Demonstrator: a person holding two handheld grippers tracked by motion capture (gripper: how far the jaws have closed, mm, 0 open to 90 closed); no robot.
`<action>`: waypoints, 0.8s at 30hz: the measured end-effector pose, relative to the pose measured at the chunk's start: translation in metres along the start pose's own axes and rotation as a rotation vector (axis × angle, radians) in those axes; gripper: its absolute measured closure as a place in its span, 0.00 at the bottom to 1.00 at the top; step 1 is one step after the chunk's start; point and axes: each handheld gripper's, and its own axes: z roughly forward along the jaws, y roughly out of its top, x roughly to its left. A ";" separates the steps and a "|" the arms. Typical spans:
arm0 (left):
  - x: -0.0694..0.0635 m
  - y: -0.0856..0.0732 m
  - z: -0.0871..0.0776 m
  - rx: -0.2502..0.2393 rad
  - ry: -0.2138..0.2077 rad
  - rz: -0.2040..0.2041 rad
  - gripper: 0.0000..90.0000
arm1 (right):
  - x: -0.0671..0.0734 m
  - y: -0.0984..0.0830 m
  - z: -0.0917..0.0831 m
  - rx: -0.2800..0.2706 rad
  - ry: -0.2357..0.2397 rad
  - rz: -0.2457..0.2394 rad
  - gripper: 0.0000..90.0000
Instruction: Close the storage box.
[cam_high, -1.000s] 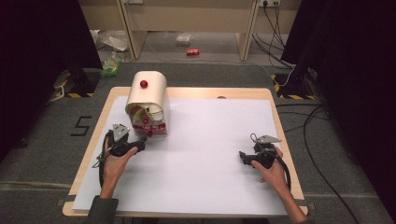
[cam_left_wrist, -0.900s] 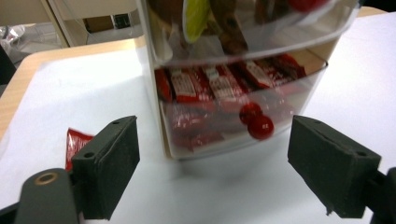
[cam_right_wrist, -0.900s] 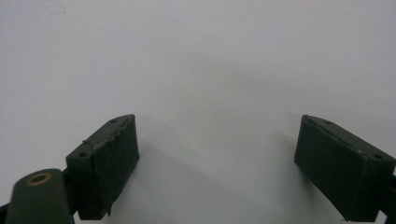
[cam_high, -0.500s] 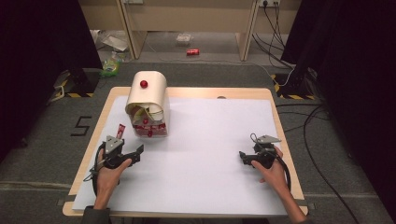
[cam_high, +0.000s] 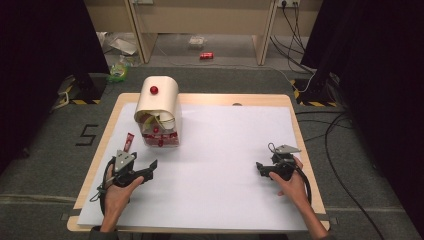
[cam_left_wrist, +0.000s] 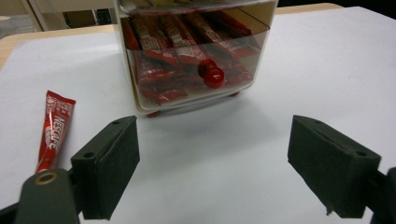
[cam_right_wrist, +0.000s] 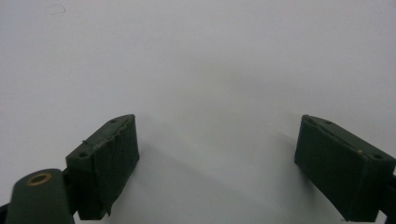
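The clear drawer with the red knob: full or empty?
Full. Through the clear drawer front, red sachets lie stacked behind its red knob; one more sachet lies outside on the table.

The red sachet (cam_left_wrist: 52, 127) lying flat on the white sheet, beside the clear box (cam_left_wrist: 196, 56), bears "NESCAFE" in white letters running along its length (the last letters are partly hidden by the near jaw). The sachets packed inside the box show white print too, but it is too blurred to read. In the high view a black "5" (cam_high: 88, 135) is marked on the grey floor just left of the table (cam_high: 200, 98). The red can (cam_high: 206, 55) on the floor farther back has no legible label.
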 end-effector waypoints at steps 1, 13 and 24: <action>-0.001 -0.001 -0.001 0.001 -0.002 0.001 0.18 | 0.000 0.000 0.000 0.000 0.000 0.001 0.15; -0.011 -0.015 -0.006 0.021 -0.019 0.013 0.18 | 0.000 0.000 0.000 0.000 0.000 0.000 0.15; -0.016 -0.026 -0.009 0.040 -0.037 0.024 0.18 | 0.000 0.000 0.000 0.000 0.000 0.001 0.15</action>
